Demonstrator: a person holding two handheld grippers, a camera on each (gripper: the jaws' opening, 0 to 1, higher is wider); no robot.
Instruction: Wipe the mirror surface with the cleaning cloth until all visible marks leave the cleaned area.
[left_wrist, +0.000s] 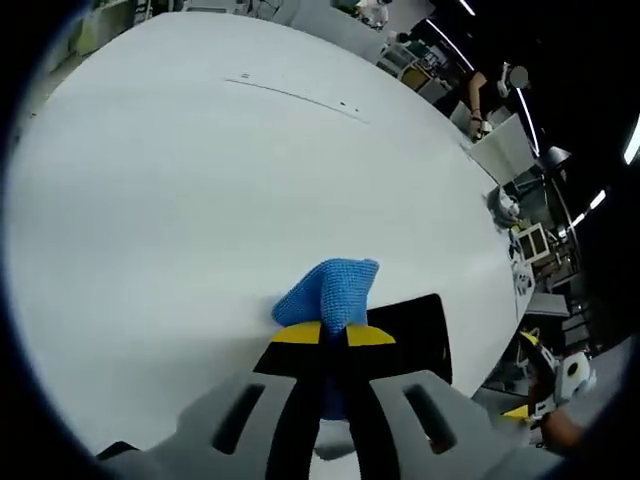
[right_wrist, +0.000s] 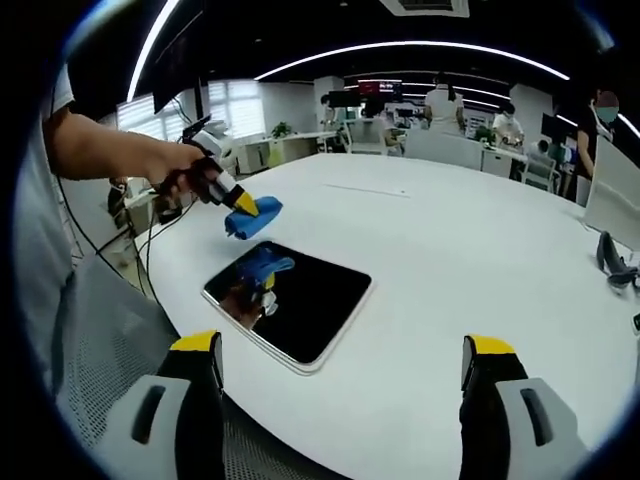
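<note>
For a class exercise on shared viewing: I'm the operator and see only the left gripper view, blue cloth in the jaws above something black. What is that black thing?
Observer: A flat rectangular mirror lying on the white table.
Operator: Is the cloth on it?
Observer: No. The cleaning cloth hangs above the mirror's far edge, its reflection showing in the glass.
Operator: Where's the other hand-held gripper?
Observer: The right hand-held gripper is open, at the mirror's near side, holding nothing.

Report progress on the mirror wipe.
Done: the left gripper is shut on the cloth. In hand: the cloth hangs above the mirror's far edge, apparently not touching it. Left: all the wiping. The right gripper is open and idle.
</note>
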